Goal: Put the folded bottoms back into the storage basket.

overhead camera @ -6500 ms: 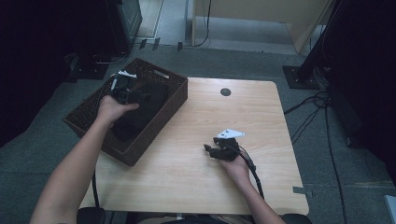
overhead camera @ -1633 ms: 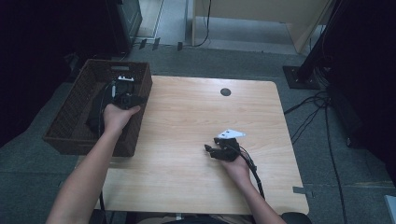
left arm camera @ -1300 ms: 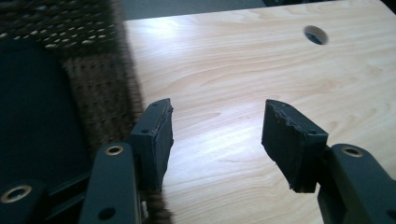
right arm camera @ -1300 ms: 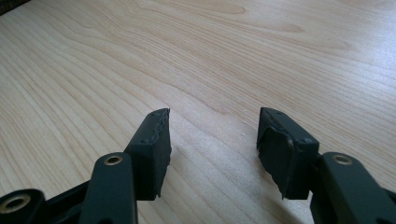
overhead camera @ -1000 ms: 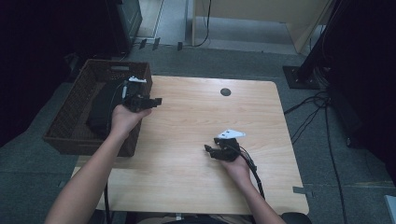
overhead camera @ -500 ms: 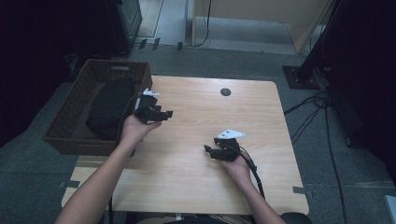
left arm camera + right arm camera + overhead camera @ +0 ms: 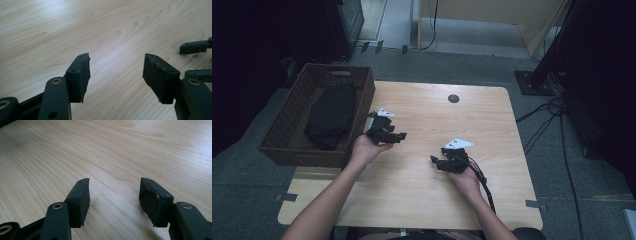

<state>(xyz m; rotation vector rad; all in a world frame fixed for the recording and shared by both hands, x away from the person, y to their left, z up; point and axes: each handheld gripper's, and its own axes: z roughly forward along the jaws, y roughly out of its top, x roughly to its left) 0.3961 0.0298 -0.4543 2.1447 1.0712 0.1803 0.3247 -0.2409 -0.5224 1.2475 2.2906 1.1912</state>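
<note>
A brown woven basket (image 7: 364, 98) stands at the table's left edge with a black cloth (image 7: 330, 117) lying inside it. My left gripper (image 7: 399, 136) hovers low over the wooden table (image 7: 422, 200), just right of the basket, pointing right. Its jaws stand open over bare wood in the left gripper view (image 7: 116, 75). My right gripper (image 7: 435, 161) rests near the table's middle, pointing left toward the other one. It is open too, with only wood grain between its pads (image 7: 113, 197). The right gripper's black fingers (image 7: 194, 47) appear at the right edge of the left gripper view.
A small dark round hole (image 7: 453, 98) sits near the table's far edge. Cables (image 7: 542, 125) and a black stand base (image 7: 534, 82) lie on the grey floor to the right. A strip of tape (image 7: 534, 203) marks the right front edge.
My left hand has come away from the basket, moving right and down to the table. The basket, angled on the table earlier, now stands straight at the left edge. The right hand stayed still.
</note>
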